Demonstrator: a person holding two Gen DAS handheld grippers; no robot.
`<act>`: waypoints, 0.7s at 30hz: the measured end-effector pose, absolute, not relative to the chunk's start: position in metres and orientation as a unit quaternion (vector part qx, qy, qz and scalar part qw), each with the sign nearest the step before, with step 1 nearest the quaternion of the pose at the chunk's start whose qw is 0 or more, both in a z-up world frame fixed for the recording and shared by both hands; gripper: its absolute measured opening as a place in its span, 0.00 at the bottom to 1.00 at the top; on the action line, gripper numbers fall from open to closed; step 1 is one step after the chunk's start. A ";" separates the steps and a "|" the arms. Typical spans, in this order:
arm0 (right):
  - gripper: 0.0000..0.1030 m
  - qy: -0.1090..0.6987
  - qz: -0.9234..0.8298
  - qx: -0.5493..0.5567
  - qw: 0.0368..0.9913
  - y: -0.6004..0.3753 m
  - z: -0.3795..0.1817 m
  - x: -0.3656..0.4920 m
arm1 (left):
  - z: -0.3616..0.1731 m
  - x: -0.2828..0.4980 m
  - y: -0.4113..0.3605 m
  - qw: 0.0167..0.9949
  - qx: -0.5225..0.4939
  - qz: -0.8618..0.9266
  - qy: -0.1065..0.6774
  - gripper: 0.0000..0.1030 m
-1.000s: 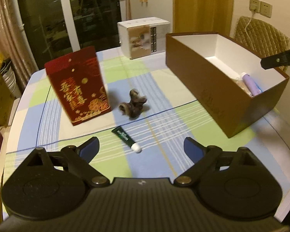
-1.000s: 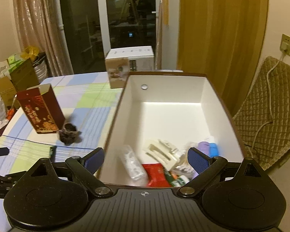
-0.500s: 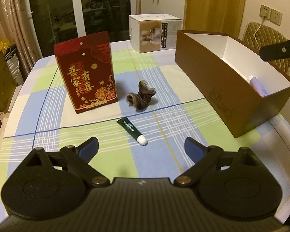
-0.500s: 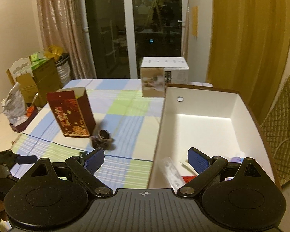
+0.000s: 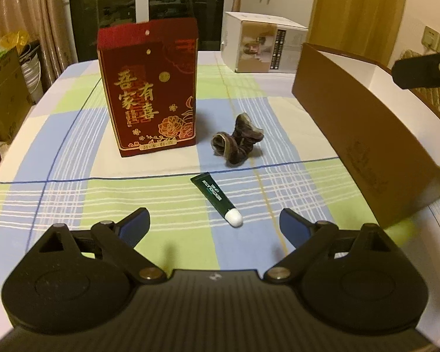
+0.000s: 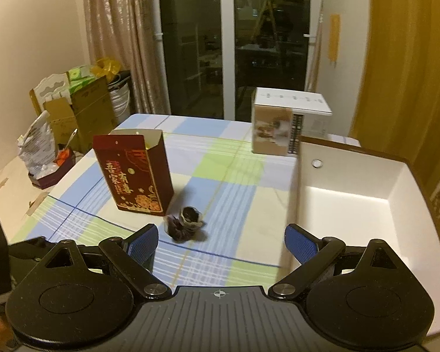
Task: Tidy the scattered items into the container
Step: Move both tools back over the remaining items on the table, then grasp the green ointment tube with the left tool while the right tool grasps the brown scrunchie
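A dark green tube [image 5: 212,193] with a white cap lies on the checked tablecloth. Its cap end sits just ahead of my left gripper [image 5: 214,220], whose jaws are wide and closing, pads clear of the tube. Behind the tube rests a brown velvet scrunchie [image 5: 237,142], which the right wrist view also shows [image 6: 186,223]. My right gripper [image 6: 221,240] hangs open and empty above the table, straddling the left wall of the brown container box [image 6: 352,205]. That box [image 5: 366,135] stands at the right in the left wrist view.
A red gift bag [image 5: 149,94] stands upright left of the scrunchie. A white carton [image 5: 261,44] sits at the table's far edge. Cardboard boxes and bags [image 6: 73,111] are stacked beyond the table's left side. A black gripper part [image 5: 422,70] juts in over the box.
The left gripper has dropped lower and closer to the tube. The right gripper has swung left from over the box interior to the table, so the items in the box have left its view.
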State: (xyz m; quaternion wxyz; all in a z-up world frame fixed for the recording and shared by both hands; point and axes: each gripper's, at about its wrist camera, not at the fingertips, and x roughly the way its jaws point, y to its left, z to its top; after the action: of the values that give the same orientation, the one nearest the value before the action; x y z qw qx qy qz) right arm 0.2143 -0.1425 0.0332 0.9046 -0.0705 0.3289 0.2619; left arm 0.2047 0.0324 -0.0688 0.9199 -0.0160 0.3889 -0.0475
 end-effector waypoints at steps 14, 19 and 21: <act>0.95 0.341 0.281 -0.096 0.892 -0.093 -0.002 0.258 | -0.103 0.242 0.030 0.909 -0.056 -0.047 0.409 0.51; 0.95 0.351 0.282 -0.099 0.887 -0.085 -0.016 0.268 | -0.110 0.249 0.024 0.907 -0.046 -0.053 0.416 0.45; 0.95 0.356 0.285 -0.101 0.884 -0.082 -0.021 0.271 | -0.111 0.250 0.023 0.908 -0.038 -0.051 0.415 0.39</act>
State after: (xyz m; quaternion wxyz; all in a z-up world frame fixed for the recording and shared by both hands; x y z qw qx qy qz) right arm 0.2708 -0.0821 -0.0215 0.8843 -0.1007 0.3557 0.2851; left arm 0.2503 0.0232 -0.1109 0.9076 -0.0376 0.4150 -0.0510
